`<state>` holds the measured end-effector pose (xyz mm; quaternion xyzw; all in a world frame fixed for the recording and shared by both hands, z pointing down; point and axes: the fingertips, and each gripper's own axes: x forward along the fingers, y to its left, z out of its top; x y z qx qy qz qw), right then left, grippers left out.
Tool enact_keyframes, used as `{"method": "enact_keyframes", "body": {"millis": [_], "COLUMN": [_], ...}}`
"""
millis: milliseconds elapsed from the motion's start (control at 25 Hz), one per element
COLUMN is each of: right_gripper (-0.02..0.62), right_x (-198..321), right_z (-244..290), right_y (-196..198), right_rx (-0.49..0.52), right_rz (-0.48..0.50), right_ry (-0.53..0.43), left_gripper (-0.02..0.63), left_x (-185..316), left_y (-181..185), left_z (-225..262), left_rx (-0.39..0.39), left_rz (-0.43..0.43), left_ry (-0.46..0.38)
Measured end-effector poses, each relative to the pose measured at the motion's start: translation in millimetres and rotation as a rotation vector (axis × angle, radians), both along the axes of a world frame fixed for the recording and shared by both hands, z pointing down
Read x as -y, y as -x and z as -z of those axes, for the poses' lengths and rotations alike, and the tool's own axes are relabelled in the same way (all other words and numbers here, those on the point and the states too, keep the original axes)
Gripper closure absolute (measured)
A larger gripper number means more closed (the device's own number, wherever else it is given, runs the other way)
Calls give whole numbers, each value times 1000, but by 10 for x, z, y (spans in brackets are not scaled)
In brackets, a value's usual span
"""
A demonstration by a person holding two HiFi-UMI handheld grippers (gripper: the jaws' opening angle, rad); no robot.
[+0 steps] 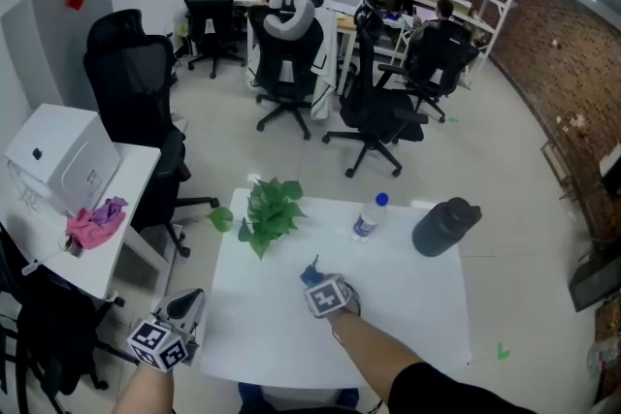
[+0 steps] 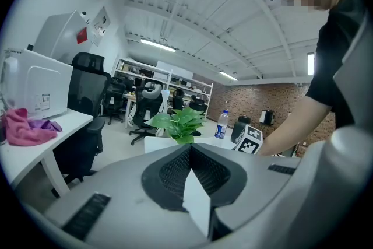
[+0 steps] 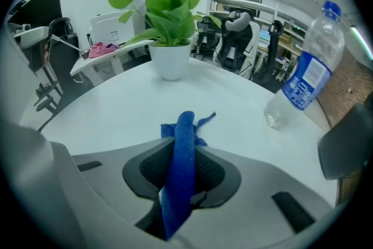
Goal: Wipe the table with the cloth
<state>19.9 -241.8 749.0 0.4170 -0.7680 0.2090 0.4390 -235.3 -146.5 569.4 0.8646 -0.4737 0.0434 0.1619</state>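
A blue cloth (image 3: 182,160) is pinched between the jaws of my right gripper (image 3: 185,125), and its free end rests on the white table (image 3: 105,108). In the head view this gripper (image 1: 315,276) sits near the table's middle, with a bit of the blue cloth (image 1: 310,272) showing ahead of its marker cube. My left gripper (image 1: 189,302) hovers off the table's front left corner. Its jaws meet at the tips (image 2: 189,147) with nothing between them.
A potted green plant (image 1: 270,213) stands at the table's far left. A clear water bottle (image 1: 368,216) and a dark flask (image 1: 444,226) stand along the far side. A side desk on the left carries a white box (image 1: 63,160) and a pink cloth (image 1: 95,223). Office chairs stand beyond.
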Motion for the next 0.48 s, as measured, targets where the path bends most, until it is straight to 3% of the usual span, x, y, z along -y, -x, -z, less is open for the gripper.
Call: {"method": "enact_keyframes", "body": {"millis": [120, 280, 480], "right_gripper": [517, 514, 514], "right_x": [-58, 49, 55], "right_z": [58, 306, 168], "right_y": [17, -461, -1245], "right_rx": [16, 76, -44], "right_rz": [13, -89, -180], "right_ry": [15, -49, -20], "left_gripper": [606, 606, 606], "left_x": [-15, 15, 30], "left_y": [2, 23, -19], "left_z": [11, 44, 45], "left_rx": [-7, -11, -16], "left_rz": [7, 12, 4], "left_ry": [2, -5, -10]}}
